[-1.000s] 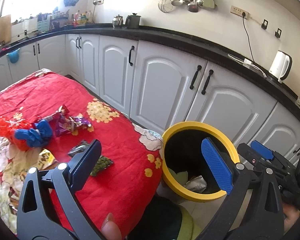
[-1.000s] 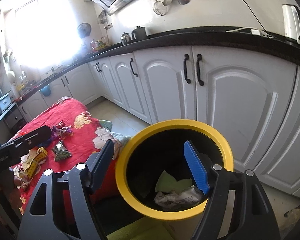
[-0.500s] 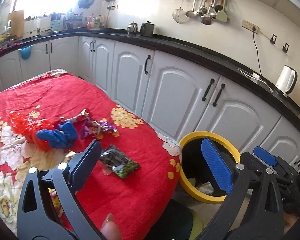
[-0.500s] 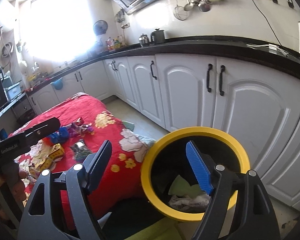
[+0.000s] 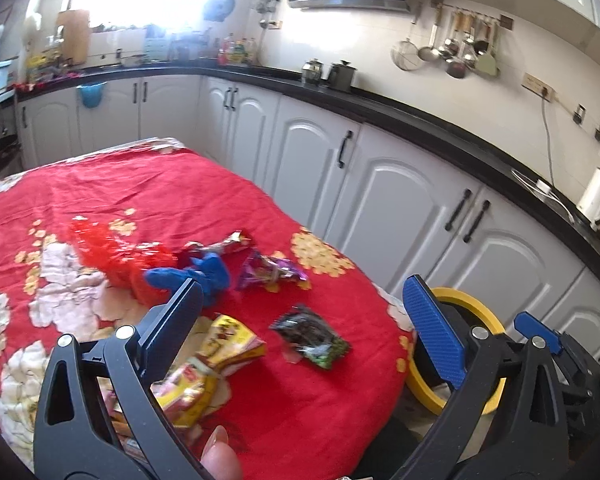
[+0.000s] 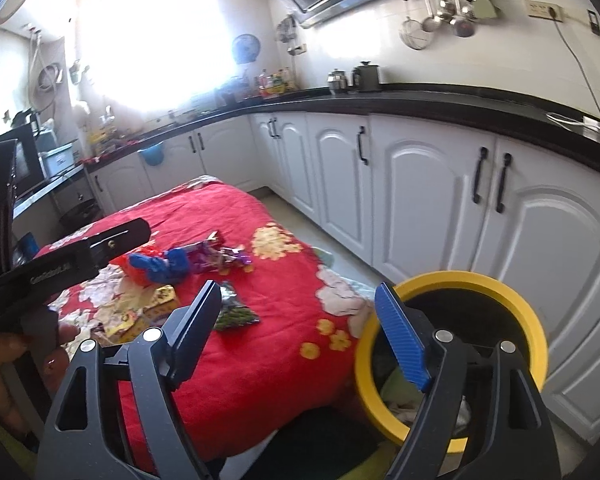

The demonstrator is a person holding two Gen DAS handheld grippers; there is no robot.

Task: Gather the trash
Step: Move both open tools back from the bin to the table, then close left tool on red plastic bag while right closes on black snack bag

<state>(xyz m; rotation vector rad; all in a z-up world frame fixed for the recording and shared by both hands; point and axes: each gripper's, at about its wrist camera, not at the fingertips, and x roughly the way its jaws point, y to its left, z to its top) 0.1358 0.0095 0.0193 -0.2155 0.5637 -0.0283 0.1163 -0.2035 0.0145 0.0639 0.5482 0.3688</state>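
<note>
Left gripper [image 5: 300,316]: jaws spread wide, nothing between the pads. Just ahead, on the red cloth [image 5: 148,188]: yellow wrappers [image 5: 220,352] beside the left finger, dark green packet [image 5: 310,336] between the fingers' line, a little further off. Beyond these, a blue glove [image 5: 196,276], red netting [image 5: 112,252] left of it, purple wrapper [image 5: 272,270] to its right. All loose, none touched.

Right gripper [image 6: 300,320]: jaws have just been opening, now wide apart, empty. Bin [image 6: 532,320], yellow-rimmed, sits directly behind the right finger, on the floor beside the cloth's edge; pale scraps in its bottom. Dark packet lies just ahead of the left finger. White cabinets [image 6: 420,208] well beyond, under a black counter [image 6: 440,102].
</note>
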